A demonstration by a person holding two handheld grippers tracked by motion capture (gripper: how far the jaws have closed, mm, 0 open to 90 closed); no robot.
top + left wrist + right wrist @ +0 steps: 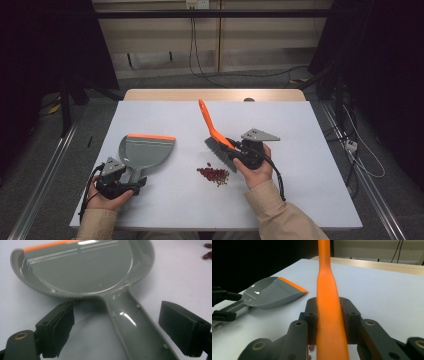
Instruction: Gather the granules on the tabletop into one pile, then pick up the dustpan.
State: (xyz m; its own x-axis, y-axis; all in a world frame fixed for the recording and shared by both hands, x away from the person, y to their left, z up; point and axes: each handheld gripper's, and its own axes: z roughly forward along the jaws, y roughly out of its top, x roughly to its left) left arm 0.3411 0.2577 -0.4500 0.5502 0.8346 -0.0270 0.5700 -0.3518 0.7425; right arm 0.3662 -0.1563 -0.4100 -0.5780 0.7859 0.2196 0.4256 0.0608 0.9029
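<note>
Clamping the orange brush handle (329, 315), the right gripper (244, 150) holds the brush just beyond the scattered beans (214, 174). Left gripper (120, 327) jaws stand apart astride the grey dustpan (142, 152) handle, untouched, on the white table (310, 150).

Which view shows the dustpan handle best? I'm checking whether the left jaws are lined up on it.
The left gripper view: the handle runs between the open jaws, apart from both pads. The high view has it mostly hidden under the left gripper. The right gripper view shows it small, far off.
</note>
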